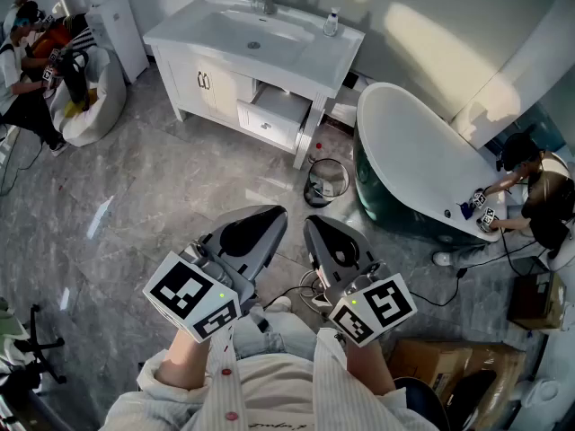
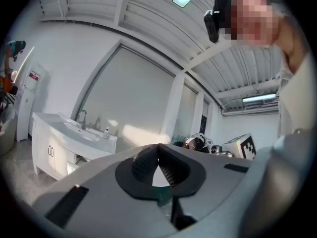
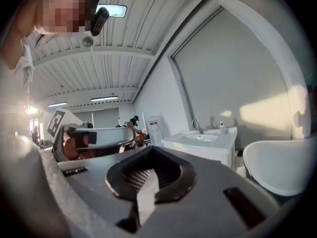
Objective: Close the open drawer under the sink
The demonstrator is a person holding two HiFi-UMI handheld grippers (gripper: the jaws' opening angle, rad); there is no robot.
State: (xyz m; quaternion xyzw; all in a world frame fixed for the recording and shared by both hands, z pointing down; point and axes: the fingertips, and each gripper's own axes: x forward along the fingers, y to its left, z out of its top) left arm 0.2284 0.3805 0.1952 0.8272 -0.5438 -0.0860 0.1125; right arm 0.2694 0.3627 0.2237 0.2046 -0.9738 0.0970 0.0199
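A white vanity (image 1: 202, 74) with a sink (image 1: 254, 30) stands far ahead on the grey floor. Its drawer (image 1: 274, 115) under the right side of the sink is pulled out and open. Both grippers are held close to my body, well short of the vanity. My left gripper (image 1: 274, 215) is shut with nothing between its jaws, and my right gripper (image 1: 313, 224) beside it is shut and empty too. The left gripper view has its closed tips (image 2: 158, 146) pointing upward, with the vanity (image 2: 59, 138) low at the left. The right gripper view shows its tips (image 3: 148, 150) and the vanity (image 3: 205, 143).
A white bathtub (image 1: 422, 160) stands right of the vanity, with a small bin (image 1: 325, 180) between them. A person (image 1: 535, 191) crouches at the tub's far end. People sit by a beanbag (image 1: 85, 97) at the left. Cables (image 1: 449, 294) and a cardboard box (image 1: 431, 362) lie at my right.
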